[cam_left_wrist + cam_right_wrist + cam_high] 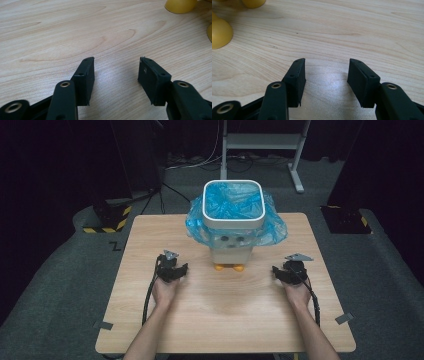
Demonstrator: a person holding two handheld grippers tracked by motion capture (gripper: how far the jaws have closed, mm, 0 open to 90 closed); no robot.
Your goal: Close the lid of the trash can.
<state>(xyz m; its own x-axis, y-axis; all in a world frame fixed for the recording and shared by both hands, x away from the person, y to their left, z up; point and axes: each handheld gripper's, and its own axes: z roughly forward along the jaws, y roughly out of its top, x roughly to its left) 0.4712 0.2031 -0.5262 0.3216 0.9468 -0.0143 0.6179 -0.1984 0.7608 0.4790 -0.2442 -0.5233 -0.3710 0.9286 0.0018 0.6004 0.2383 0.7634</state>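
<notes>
A white square bin (233, 237) lined with a blue plastic bag (232, 202) stands on yellow feet (229, 267) at the middle back of the wooden table (220, 320). The bag's edge drapes over the rim and down the sides. My left gripper (183, 269) rests low over the table, left of the bin, open with nothing between its jaws. In the left gripper view the left gripper (116, 60) points over bare wood, a yellow foot (180, 6) at top right. My right gripper (276, 270) sits right of the bin, also open. In its own view the right gripper (326, 60) is empty, with a foot (219, 32) at left.
Grey tape pieces (102, 325) mark the table's near corners. On the dark floor behind stand black bases with yellow-black tape (107, 217) and a white metal frame (260, 142) with cables. Both forearms come in from the table's near edge.
</notes>
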